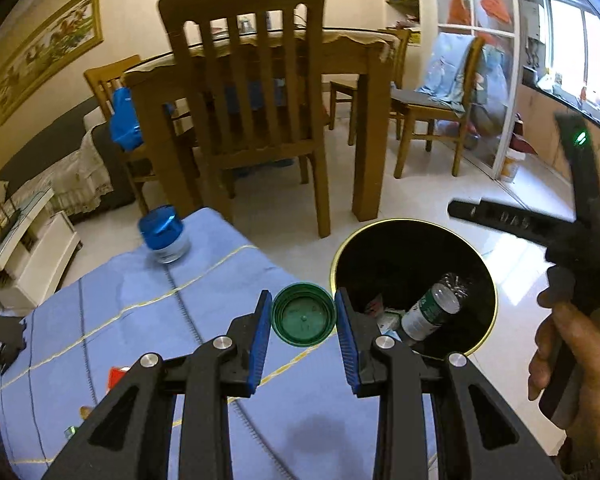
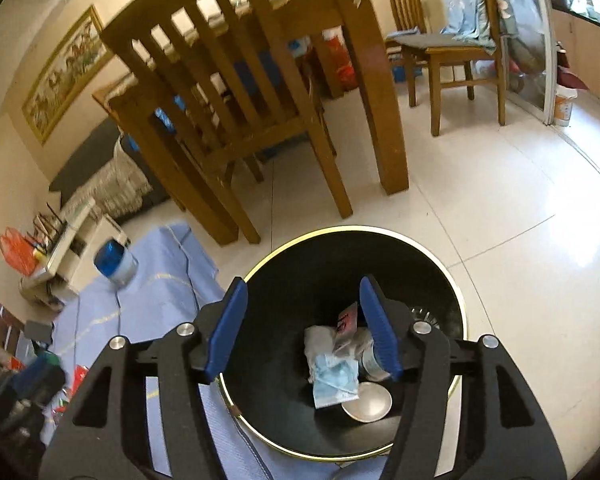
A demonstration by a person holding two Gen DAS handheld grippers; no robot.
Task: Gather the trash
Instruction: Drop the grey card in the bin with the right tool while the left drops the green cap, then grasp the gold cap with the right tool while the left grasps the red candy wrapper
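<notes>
My left gripper [image 1: 303, 314] is shut on a green plastic lid [image 1: 303, 315], held between its blue pads above the edge of the blue-clothed table [image 1: 120, 320], just left of the black trash bin [image 1: 476, 276]. The bin holds a plastic bottle [image 1: 432, 312] and paper scraps. My right gripper [image 2: 304, 322] is open and empty, hovering over the bin [image 2: 284, 276], where a crumpled tissue [image 2: 320, 344], a blue mask [image 2: 334, 380], a red-and-white wrapper [image 2: 347, 320] and a round metal lid [image 2: 366, 402] lie. The right gripper also shows in the left wrist view [image 1: 572, 240], held in a hand.
A jar with a blue lid [image 1: 164, 234] stands on the table's far corner, also in the right wrist view [image 2: 116, 262]. A wooden chair [image 1: 256, 120] and dining table [image 1: 340, 52] stand behind. Small wrappers [image 1: 116, 374] lie on the cloth near me. White tiled floor [image 2: 500, 220] surrounds the bin.
</notes>
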